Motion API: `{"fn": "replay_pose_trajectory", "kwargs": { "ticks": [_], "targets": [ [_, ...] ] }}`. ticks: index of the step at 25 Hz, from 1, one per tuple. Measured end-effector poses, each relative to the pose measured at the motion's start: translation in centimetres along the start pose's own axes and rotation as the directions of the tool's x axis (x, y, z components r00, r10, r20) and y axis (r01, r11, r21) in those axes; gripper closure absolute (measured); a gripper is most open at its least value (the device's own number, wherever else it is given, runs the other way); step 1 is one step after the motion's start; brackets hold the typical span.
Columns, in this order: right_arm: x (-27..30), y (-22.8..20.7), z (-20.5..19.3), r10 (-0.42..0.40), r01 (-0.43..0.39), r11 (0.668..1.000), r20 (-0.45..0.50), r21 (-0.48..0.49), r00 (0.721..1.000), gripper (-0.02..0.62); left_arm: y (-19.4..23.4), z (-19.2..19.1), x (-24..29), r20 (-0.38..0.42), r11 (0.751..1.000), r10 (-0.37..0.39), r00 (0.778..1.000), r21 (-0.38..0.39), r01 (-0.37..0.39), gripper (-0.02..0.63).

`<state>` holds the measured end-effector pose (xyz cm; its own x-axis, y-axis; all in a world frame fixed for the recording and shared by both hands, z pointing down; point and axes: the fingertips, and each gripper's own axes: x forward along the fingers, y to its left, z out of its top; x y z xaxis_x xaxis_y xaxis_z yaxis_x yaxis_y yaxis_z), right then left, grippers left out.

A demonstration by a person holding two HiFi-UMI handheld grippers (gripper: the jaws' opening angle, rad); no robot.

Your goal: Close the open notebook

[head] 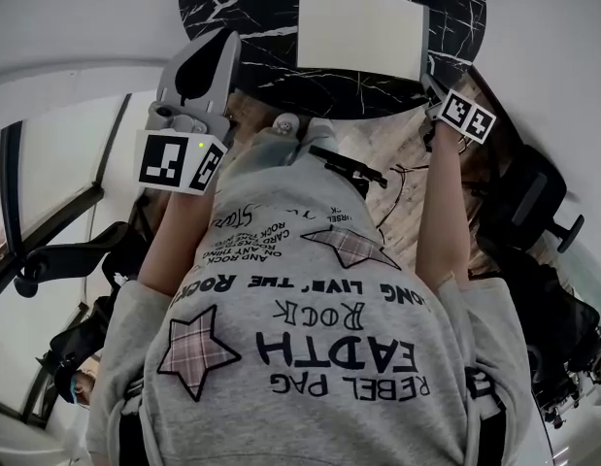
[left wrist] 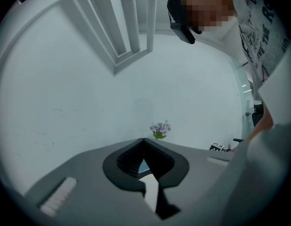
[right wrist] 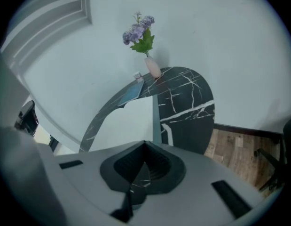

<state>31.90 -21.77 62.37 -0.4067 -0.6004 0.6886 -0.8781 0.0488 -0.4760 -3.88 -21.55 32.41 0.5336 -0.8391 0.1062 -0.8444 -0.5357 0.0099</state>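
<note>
Sweatshirt (head: 310, 348) aside, 2 grippers are hovering pinched together on nothing, the right gripper (head: 432, 81) sitting just beside the right edge of the notebook (head: 360, 29) lying crosswise on the table (head: 242, 8), the left gripper (head: 208, 39) hanging farther off its left.

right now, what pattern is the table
The table is black marble with white veins; best in the right gripper view.

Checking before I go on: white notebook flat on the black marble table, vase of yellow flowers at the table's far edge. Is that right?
Not quite. The flowers are purple, not yellow; the right gripper view shows them. The rest stands: the white notebook lies flat on the black marble table, and the vase is at the table's far edge.
</note>
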Motion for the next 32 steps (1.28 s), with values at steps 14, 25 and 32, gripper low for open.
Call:
{"fn": "replay_pose_trajectory", "kwargs": {
  "ticks": [14, 25, 32],
  "targets": [
    [0.9, -1.7, -1.0, -0.219, 0.214, 0.972, -0.044, -0.099, 0.975, 0.476, 0.6, -0.1, -1.0, 0.001, 1.000, 0.021, 1.000, 0.000, -0.021, 0.597],
    [0.8, -1.7, -1.1, -0.063, 0.048, 0.972, 0.058, 0.231, 0.996, 0.467, 0.6, -0.6, -1.4, -0.005, 0.999, 0.029, 1.000, -0.013, -0.029, 0.597],
    [-0.1, -0.6, 0.1, 0.117, -0.213, 0.875, 0.238, 0.434, 0.964, 0.534, 0.3, -0.5, -1.2, -0.002, 1.000, 0.024, 1.000, -0.013, -0.025, 0.597]
  ]
}}
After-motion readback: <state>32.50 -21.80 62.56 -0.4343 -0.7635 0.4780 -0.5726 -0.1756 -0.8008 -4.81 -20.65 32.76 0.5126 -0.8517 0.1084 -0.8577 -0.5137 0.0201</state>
